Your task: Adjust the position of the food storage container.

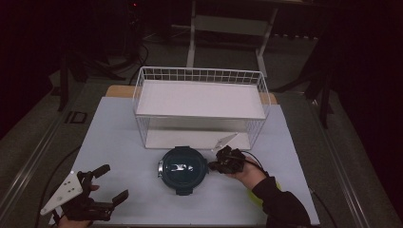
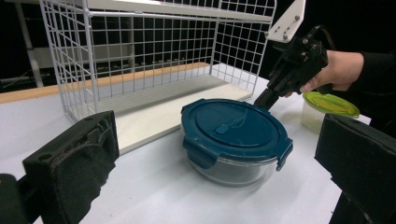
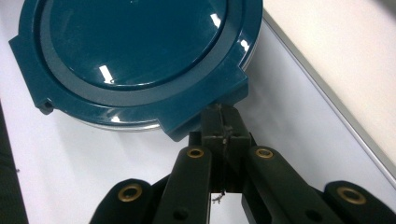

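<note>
1. Container (image 1: 183, 169) with blue lid sits mid-table (image 1: 119, 137), before the wire shelf (image 1: 199, 102).
2. Right gripper (image 1: 212, 166): jaws pressed together, tips at the lid's clip (image 3: 205, 109).
3. Left gripper (image 1: 110, 183): jaws wide apart, empty, near the front-left corner.

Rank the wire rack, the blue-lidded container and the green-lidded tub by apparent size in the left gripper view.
1. Wire rack, largest.
2. Blue-lidded container.
3. Green-lidded tub, smallest; it sits farther from the camera and partly behind a finger, so its true size against the container is unsure.
</note>
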`<state>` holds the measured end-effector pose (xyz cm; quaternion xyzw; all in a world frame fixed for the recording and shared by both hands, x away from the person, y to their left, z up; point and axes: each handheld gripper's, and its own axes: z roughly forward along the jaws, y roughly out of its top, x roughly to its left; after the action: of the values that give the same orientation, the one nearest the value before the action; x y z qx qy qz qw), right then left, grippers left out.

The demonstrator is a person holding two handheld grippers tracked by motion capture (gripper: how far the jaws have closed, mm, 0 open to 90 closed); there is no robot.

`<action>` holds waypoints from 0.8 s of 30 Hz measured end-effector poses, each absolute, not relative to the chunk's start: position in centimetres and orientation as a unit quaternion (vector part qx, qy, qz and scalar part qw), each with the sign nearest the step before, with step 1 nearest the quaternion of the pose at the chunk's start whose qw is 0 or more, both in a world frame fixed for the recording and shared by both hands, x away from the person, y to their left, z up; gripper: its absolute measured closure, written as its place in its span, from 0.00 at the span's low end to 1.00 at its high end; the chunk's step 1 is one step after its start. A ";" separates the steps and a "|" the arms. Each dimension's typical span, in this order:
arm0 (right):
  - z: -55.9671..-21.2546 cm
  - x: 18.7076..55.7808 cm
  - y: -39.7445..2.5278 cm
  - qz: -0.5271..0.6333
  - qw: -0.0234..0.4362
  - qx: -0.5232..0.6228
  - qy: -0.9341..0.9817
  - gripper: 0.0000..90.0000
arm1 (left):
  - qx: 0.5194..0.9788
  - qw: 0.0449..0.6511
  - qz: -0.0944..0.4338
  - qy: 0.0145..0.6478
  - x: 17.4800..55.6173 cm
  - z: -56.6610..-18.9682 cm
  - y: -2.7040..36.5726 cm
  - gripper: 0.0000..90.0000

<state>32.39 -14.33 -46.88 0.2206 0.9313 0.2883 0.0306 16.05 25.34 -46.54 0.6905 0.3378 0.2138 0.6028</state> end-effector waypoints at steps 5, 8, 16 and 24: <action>-46.9 32.2 -13.5 0.289 0.030 0.217 0.932 1.00 | 0.691 0.601 0.214 0.339 16.1 -46.6 25.5 0.00; -46.9 32.2 -13.0 0.288 0.026 0.214 0.933 1.00 | 0.691 0.602 0.215 0.338 16.1 -46.5 25.4 0.00; -47.0 32.1 -11.2 0.294 0.021 0.208 0.933 1.00 | 0.693 0.600 0.214 0.338 16.1 -46.6 25.4 0.00; -47.1 31.8 -10.0 0.298 -0.003 0.220 0.929 1.00 | 0.695 0.599 0.212 0.336 16.1 -46.7 25.3 0.00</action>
<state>31.81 -10.00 -47.06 0.2198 0.9290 0.2978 -0.0031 16.10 25.35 -46.65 0.6946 0.3362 0.2124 0.5994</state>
